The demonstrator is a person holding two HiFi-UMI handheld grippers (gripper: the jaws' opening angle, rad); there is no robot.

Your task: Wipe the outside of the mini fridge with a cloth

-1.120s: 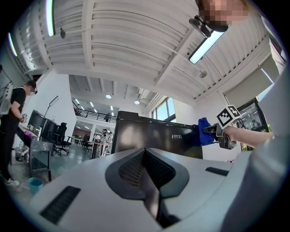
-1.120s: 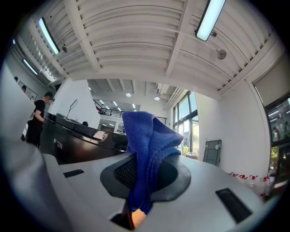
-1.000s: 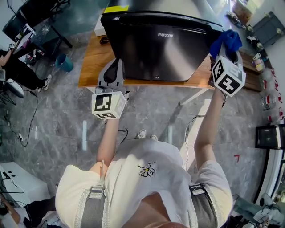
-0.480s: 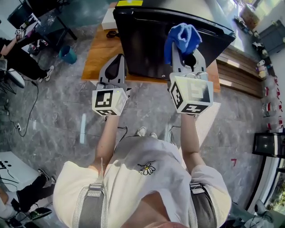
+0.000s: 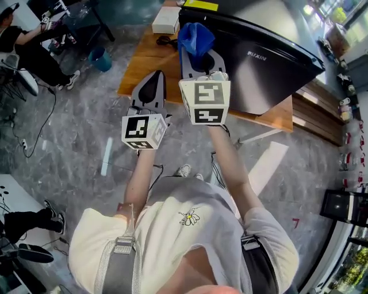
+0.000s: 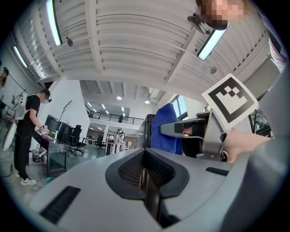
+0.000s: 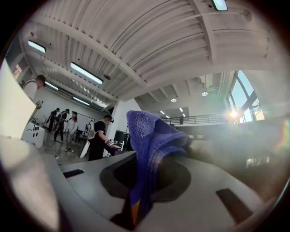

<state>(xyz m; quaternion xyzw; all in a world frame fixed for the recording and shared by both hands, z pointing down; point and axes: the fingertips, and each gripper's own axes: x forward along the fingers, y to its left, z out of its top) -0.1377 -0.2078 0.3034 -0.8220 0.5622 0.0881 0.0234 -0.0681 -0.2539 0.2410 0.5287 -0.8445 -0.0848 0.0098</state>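
**A:** One sweep, I'd say. A second ago the right gripper (image 5: 196,54) was at the far right corner of the mini fridge (image 5: 270,63). Now it has carried the blue cloth (image 5: 195,35) clear across the black door to the left edge.

**B:** Still got hold of it?

**A:** Clenched on it. In its own view the cloth bunches up out of the closed jaws, and the dark door lies off to their right.

**B:** Touching the fridge?

**A:** Can't tell from here. The wad sits right at the corner, maybe just past it. My guess is the front has had one pass, and the side and top remain.

**B:** And the other one?

**A:** The left gripper (image 5: 151,80) hasn't budged. Its jaws are pressed together with nothing in them. It hangs just left of the right one's jaws and a bit behind them, over the edge of the wooden table (image 5: 135,72).

**B:** Anything in the way?

**A:** Ahead of the cloth there's a white box (image 5: 166,20) on the table, close by the fridge's left side, so wiping that side looks cramped. A yellow thing (image 5: 201,5) lies on the top. Well left of both sets of jaws a teal bucket (image 5: 103,58) stands on the floor, and a seated person (image 5: 34,49) is further off. Neither crowds the work.
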